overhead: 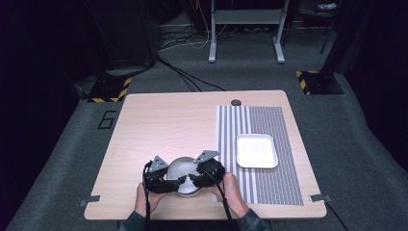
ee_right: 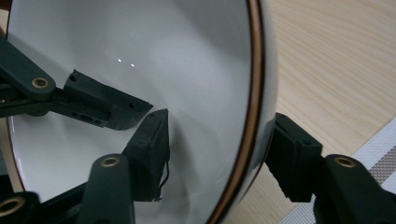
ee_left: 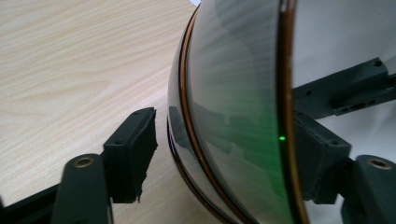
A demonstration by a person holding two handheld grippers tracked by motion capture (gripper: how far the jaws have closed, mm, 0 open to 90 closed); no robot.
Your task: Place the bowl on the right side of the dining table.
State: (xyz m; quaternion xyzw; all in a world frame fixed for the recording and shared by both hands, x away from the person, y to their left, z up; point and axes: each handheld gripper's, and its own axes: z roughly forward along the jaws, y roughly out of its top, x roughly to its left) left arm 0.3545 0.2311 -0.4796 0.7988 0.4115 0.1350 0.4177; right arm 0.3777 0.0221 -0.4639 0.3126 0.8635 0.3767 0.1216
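A round white bowl [overhead: 183,175] with a brown rim sits upright on the wooden counter [overhead: 159,125], mouth up, near the front edge and just left of the striped mat [overhead: 269,187]. Being round, it has no long axis. The left gripper [overhead: 177,182] straddles the bowl's left wall, one jaw inside and one outside; in the left gripper view the outer jaw stands a little off the glossy wall [ee_left: 224,116], so the jaws are part-way apart and not yet pressing. The right gripper [overhead: 191,178] straddles the right wall likewise; its outer jaw lies at the rim [ee_right: 256,93], the inner one off the wall. A white square tray [overhead: 256,150] lies on the mat, well apart.
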